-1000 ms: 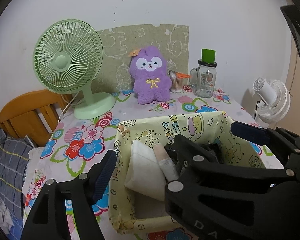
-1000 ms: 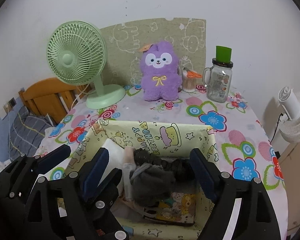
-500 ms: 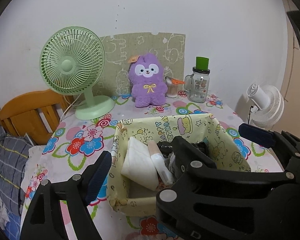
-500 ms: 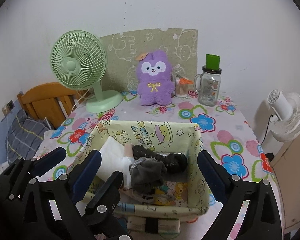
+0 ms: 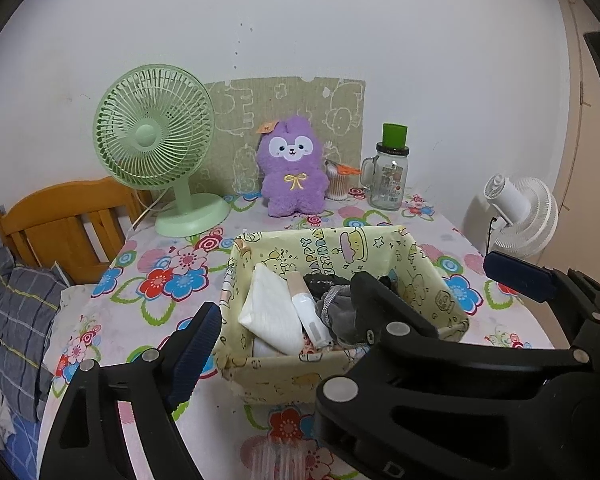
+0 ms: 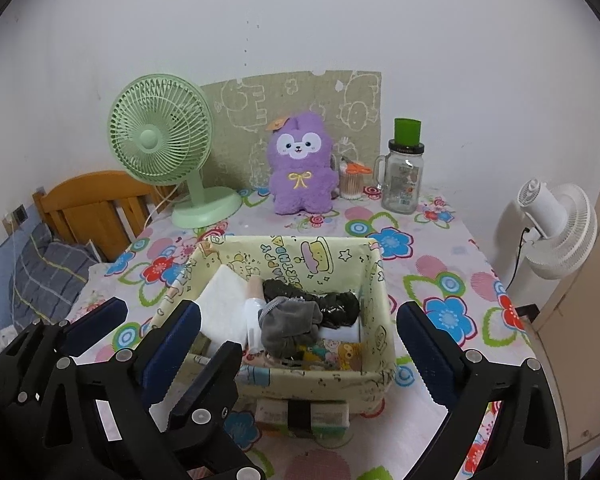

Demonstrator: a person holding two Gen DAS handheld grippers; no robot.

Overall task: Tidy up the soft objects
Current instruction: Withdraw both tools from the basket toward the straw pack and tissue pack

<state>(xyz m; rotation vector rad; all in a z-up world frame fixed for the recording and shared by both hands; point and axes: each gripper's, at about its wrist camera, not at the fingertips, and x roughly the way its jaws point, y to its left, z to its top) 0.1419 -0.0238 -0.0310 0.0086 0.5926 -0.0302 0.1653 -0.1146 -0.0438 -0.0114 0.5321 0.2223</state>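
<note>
A yellow cartoon-print fabric basket stands on the flowered table. In it lie a folded white cloth, a pale rolled item, a grey cloth and a black cloth. A purple plush toy sits upright at the back. My right gripper is open in front of the basket, nothing between its pads. My left gripper is open too, just left of it. The right gripper's black finger hides my left gripper's right finger.
A green desk fan stands back left. A glass jar and a swab cup are back right. A white fan is off the table's right edge. A wooden headboard and striped pillow are left. A flat packet lies under the basket's front.
Both grippers have drawn back and a little up from the basket, which now looks smaller and farther. Both jaws stand wider. The cloths stay in the basket.
</note>
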